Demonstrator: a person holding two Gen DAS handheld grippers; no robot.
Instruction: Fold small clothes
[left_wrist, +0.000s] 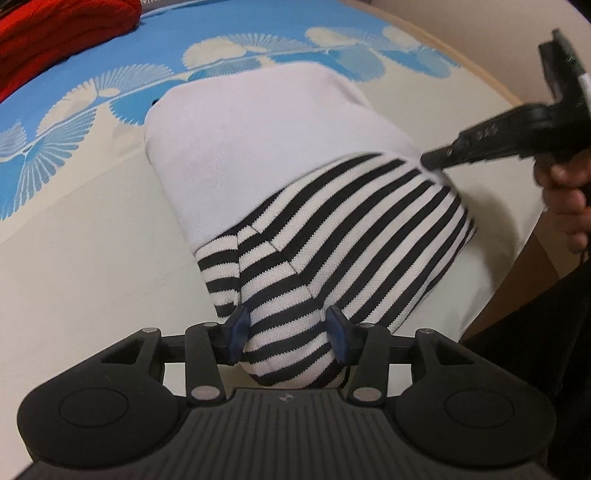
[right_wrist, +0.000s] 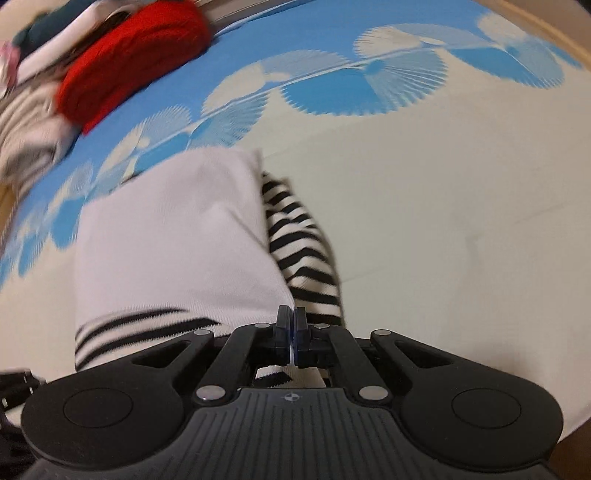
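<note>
Garment: a small garment (left_wrist: 266, 155), white in its upper part and black-and-white striped in its lower part, lies folded on the bed cover (left_wrist: 74, 240), near the middle of both views.
Left gripper: the left gripper (left_wrist: 288, 332) is released; its two blue pads (left_wrist: 236, 328) stand apart, one on each side of a bunched striped part at 6 o'clock in the left wrist view. I cannot tell if the pads touch the cloth.
Right gripper: the right gripper (right_wrist: 291, 332) is clenched, the jaws pressed together at the near edge of the garment (right_wrist: 177, 240). Striped cloth shows just under the jaws, but I cannot tell if any is pinched between them.
Only in the left view: the right gripper (left_wrist: 436, 158) comes in from 3 o'clock, its tip at the edge of the garment where white meets stripes; the person's hand (left_wrist: 565, 195) is behind it.
Only in the right view: a striped sleeve (right_wrist: 299, 243) lies beside the white part at 1 o'clock from it; a pile of other clothes (right_wrist: 29, 103), blurred, lies at 10 o'clock.
Surface: the cover is cream near the camera and blue with white fan shapes farther away.
Room: a red knit item (right_wrist: 133, 62) lies at 11 o'clock on the blue part; a pale wall (left_wrist: 461, 29) is beyond the bed edge at 1 o'clock.
</note>
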